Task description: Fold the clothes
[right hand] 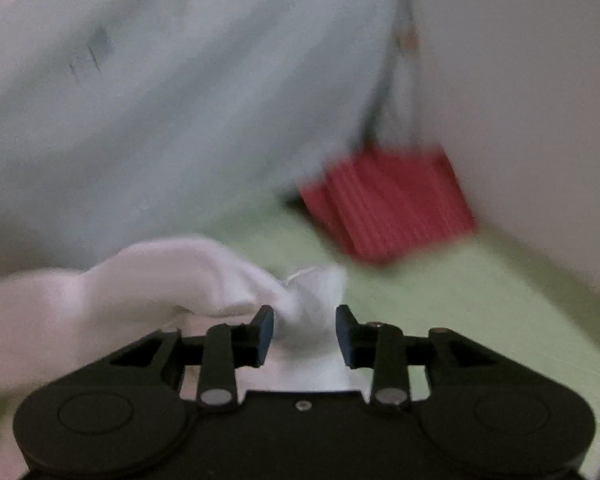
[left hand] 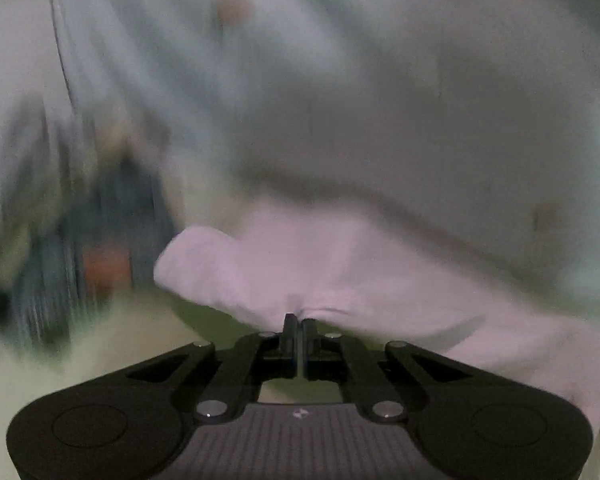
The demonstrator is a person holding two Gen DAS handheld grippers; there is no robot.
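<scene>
Item: 1 white garment (left hand: pixel 340 264), on the green surface (right hand: pixel 480 300). Judged light, soft, limp; best held at edges or corners. Left gripper (left hand: pixel 299 326): clamped on a fabric fold. Right gripper (right hand: pixel 305 334): jaws parted, cloth between, unpinched.

red ribbed box (right hand: pixel 388 204) | on light green surface (right hand: pixel 480 300) | pale wall (right hand: pixel 520 80) behind
</scene>
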